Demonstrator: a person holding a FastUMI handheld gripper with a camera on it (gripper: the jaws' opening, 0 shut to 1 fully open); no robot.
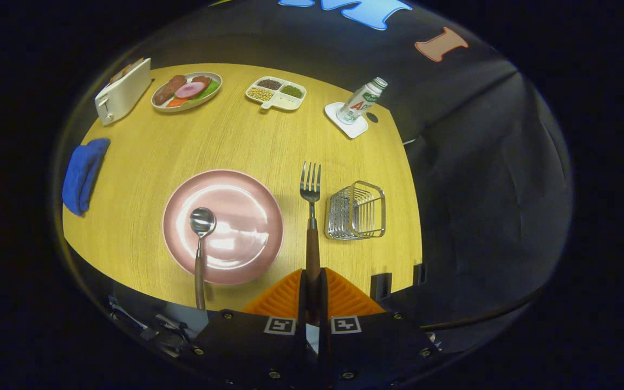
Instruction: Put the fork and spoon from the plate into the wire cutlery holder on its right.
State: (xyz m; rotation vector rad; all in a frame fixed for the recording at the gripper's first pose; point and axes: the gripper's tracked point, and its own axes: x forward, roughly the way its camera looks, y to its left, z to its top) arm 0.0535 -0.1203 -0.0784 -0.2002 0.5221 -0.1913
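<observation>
**Fork clamped in the claw, spoon left on the plate**

The gripper had its two fingers pressed together on the wooden handle of the fork, with no gap showing beyond the handle itself. The fork pointed straight ahead from the fingers, tines forward, over the wooden table, in the space between the pink plate and the wire cutlery holder. The holder stood just to the right of the fork's tines, with nothing inside it. To the left of the fork, the spoon lay on the plate, bowl toward the middle and its wooden handle sticking out over the plate's near rim.

Farther out, a blue cloth lay at the table's left edge. Along the far side sat a white toaster, a dish of food, a divided tray of grains, and a bottle standing on a white coaster.
</observation>
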